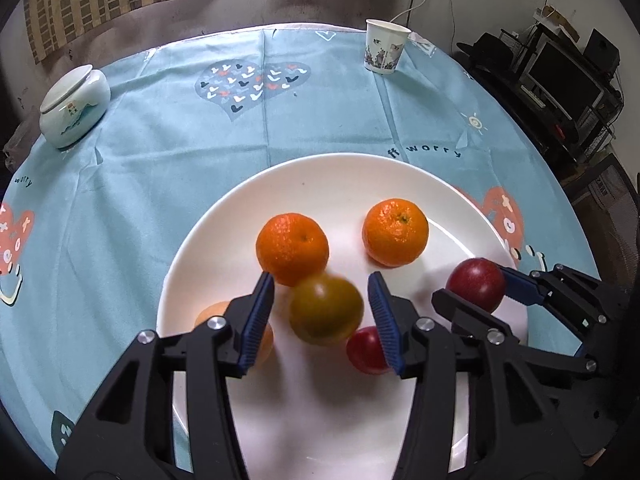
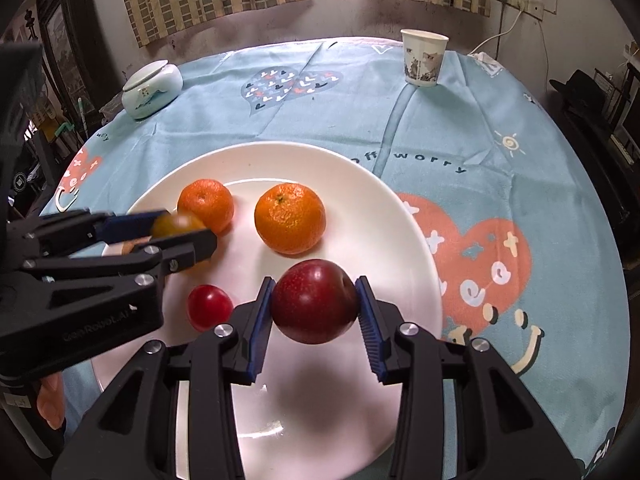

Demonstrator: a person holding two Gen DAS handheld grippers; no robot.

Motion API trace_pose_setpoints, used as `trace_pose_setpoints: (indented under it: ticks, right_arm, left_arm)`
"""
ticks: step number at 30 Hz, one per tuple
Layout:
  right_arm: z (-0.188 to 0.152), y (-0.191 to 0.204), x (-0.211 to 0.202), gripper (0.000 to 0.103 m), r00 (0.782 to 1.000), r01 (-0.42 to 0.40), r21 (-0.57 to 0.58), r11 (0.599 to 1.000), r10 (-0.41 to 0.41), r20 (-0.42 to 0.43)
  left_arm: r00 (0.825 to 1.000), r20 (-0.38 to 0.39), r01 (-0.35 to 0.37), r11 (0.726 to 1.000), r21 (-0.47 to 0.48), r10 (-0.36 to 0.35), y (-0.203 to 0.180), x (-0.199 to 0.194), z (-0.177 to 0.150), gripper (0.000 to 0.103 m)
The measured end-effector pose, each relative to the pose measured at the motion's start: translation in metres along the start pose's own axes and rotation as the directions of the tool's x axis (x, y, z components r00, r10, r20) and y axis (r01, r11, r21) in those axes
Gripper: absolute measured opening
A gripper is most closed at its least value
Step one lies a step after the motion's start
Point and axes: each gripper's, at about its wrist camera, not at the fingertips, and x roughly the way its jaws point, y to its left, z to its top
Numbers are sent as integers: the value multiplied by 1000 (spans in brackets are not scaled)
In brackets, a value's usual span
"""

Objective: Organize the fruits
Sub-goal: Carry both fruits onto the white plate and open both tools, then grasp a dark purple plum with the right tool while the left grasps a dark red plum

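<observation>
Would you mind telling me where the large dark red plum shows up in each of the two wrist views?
Left wrist view: the dark red plum sits at the right, between the fingers of the right tool, over the white plate.
Right wrist view: the plum sits at lower centre, between that tool's own fingers.
Shared landmark: the paper cup at the table's far edge.

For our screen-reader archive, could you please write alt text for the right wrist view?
The right gripper brackets a dark red plum over a round white plate, its blue pads at the plum's sides. The plate also carries two orange mandarins and a small red fruit. At left, the left gripper flanks a greenish-orange fruit.
</observation>
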Motion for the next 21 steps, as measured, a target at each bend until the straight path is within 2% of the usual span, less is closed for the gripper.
trace_pose_setpoints:
  ticks: [1, 2, 4, 6, 9, 11, 14, 16, 18, 19, 20, 21]
  right_arm:
    - [0, 0, 0, 53, 1000, 6, -4, 1000, -6, 7]
    - [-1, 0, -2, 65, 1000, 21, -6, 1000, -21, 17]
    - [-1, -1, -7, 66, 998, 32, -6, 999, -32, 47]
    - [-3, -3, -11, 66, 998, 31, -1, 1000, -31, 60]
    - [-7, -7, -16, 66, 996, 27, 14, 1000, -28, 82]
    - [-10, -6, -18, 66, 996, 34, 9, 999, -34, 88]
    - [-13, -3, -27, 66, 998, 27, 24, 999, -28, 64]
    - [-17, 1, -42, 66, 998, 0, 30, 1000, -2, 62]
    - [-25, 11, -61, 66, 998, 21, 11, 1000, -22, 66]
    - [-31, 16, -73, 66, 997, 37, -5, 999, -36, 75]
    - [-40, 22, -87, 69, 995, 50, -23, 998, -48, 91]
    - [-48, 27, -99, 77, 993, 58, -36, 998, -54, 104]
  left_arm:
    - [1000, 11, -8, 1000, 0, 8, 1, -5, 1, 54]
    - [1000, 24, -15, 1000, 3, 15, 1, -11, 2, 54]
    - [997, 61, -38, 999, 8, 37, 3, -30, 0, 54]
    - [995, 96, -40, 999, 6, 39, 6, -51, -4, 59]
    - [989, 149, -23, 1000, -15, 25, 10, -84, -20, 67]
    - [984, 174, -30, 999, -22, 33, 10, -100, -35, 67]
    - [982, 179, -51, 998, -21, 54, 8, -118, -60, 67]
    - [985, 167, -39, 999, -26, 43, 8, -126, -77, 73]
    - [986, 165, -27, 999, -32, 32, 9, -134, -95, 83]
    - [986, 164, -20, 999, -33, 25, 10, -138, -104, 85]
    - [986, 168, -12, 999, -32, 17, 10, -142, -114, 88]
    - [986, 168, -9, 1000, -27, 14, 11, -144, -123, 90]
